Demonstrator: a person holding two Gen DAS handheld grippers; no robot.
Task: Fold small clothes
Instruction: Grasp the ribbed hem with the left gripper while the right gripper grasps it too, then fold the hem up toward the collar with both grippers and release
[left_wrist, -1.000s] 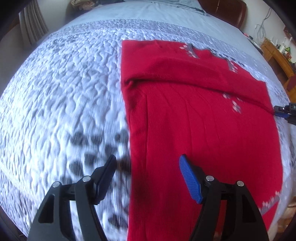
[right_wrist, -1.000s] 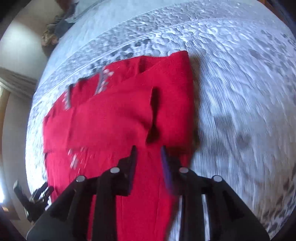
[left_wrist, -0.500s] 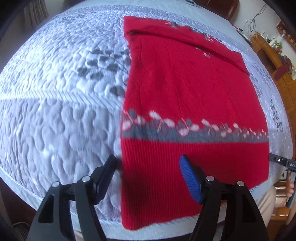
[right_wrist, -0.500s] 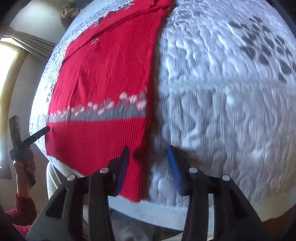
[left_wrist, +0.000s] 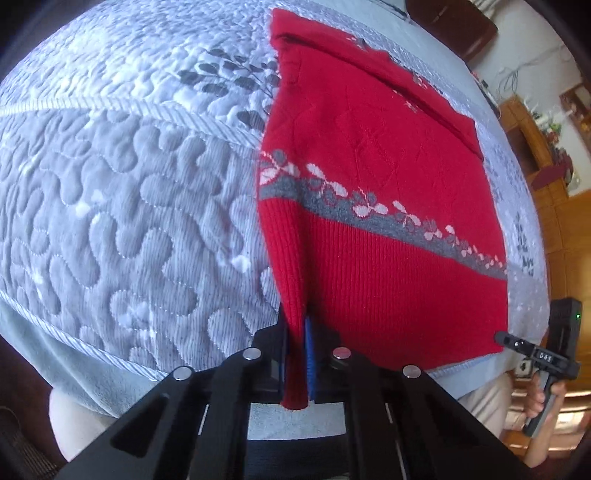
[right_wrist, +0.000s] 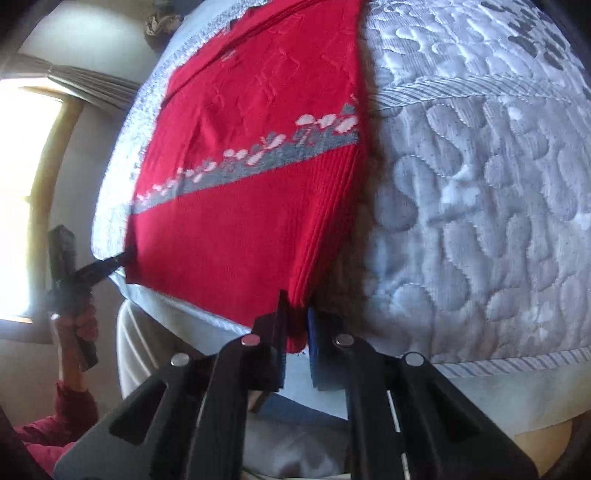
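The sweater (left_wrist: 384, 229) lies flat on the quilt (left_wrist: 122, 206), hem at the quilt's near edge. The left gripper (left_wrist: 295, 354) pinches the hem's left corner; the right gripper (right_wrist: 295, 332) pinches its right corner. Step in hand: gripping the hem. Next, probably, both corners lift together and carry toward the collar.

Left tongs (left_wrist: 295, 354) clamped shut, right tongs (right_wrist: 295, 332) clamped shut, both angled down
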